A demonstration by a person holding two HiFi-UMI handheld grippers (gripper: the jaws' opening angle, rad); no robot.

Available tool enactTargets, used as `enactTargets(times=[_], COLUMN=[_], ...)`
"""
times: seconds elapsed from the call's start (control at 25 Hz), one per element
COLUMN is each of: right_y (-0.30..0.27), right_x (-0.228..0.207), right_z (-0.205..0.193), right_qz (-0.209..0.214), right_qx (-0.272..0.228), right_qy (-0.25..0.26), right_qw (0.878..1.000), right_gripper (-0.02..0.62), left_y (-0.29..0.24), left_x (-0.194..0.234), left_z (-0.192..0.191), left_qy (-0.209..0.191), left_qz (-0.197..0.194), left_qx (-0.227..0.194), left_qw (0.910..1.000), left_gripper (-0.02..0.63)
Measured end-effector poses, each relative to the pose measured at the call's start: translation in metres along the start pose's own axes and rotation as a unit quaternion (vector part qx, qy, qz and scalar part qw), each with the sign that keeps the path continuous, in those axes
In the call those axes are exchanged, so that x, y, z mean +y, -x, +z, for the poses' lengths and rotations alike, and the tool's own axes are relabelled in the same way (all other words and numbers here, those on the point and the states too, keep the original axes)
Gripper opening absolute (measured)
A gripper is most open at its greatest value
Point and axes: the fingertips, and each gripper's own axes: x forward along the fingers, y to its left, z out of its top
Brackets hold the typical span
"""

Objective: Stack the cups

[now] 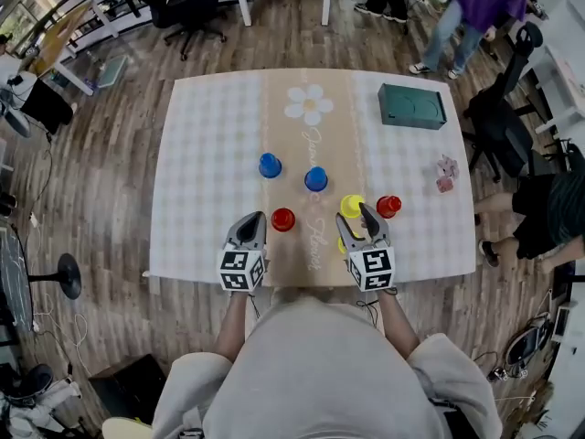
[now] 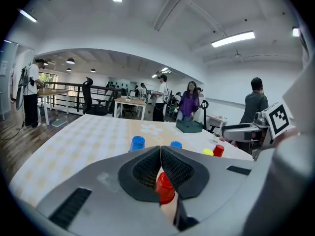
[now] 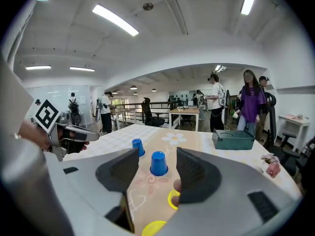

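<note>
The person's grey top (image 1: 320, 373) fills the bottom of the head view. Just beyond it, both grippers reach over the near edge of the cloth-covered table (image 1: 196, 236).

The left gripper (image 1: 257, 218) has its jaws pressed together, tips touching, with nothing clamped. In the left gripper view the left red cup (image 1: 283, 219) shows through the gap below the closed tips. From the head view it stands just beside that gripper, on its right and apart from it.

The right gripper (image 1: 353, 216) has its jaws spread wide and holds nothing. The far yellow cup (image 1: 352, 206) sits at its tips. The near yellow cup (image 1: 341, 244) lies partly hidden beneath the gripper's body. The right red cup (image 1: 388, 207) stands just to the right of that gripper.

Farther back on the beige runner (image 1: 334, 154) stand the left blue cup (image 1: 270, 165) and the right blue cup (image 1: 315, 179). They are near each other but not touching, and both are mouth down. The right gripper view frames the right blue cup between the open jaws, well ahead of them. All six cups stand singly.

A dark green box (image 1: 412, 106) lies toward the table's far right corner. A small pink object (image 1: 445, 174), too small to identify, sits near the right edge.
</note>
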Motion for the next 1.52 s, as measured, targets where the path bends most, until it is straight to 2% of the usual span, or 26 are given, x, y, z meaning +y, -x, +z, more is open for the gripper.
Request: enactTargets(times=[0.28,0.48,1.04,1.28,1.52], right_y=[-0.019,-0.04,-0.124,-0.161,-0.196], right_x=[0.009,0.024,0.094,0.102,0.116], right_z=[0.012,0.025,0.048,0.044,0.037], right_qz=[-0.001,0.015,0.103,0.122,0.117], right_qx=[-0.005,-0.008,-0.01,0.002,0.03], right_qy=[0.004,0.011,0.029,0.025,0.019], right_qw=[1.0,1.0,0.994,0.992,0.992], right_gripper=[0.225,0.225,0.227,0.258,0.268], left_y=[-0.002,0.003,0.033,0.041,0.059], left_x=[0.011,0.02,0.059,0.065,0.082], left_z=[-0.005,-0.007,-0.023,-0.031,-0.037], left_qy=[0.002,0.007,0.043,0.052,0.063], left_qz=[-0.01,-0.008,0.05,0.074,0.082], left_qx=[0.008,0.011,0.008,0.005,0.012], left_qw=[0.9999,0.9999,0.9978,0.9959,0.9946], left_gripper=[0.014,0.014,0.014,0.014,0.014])
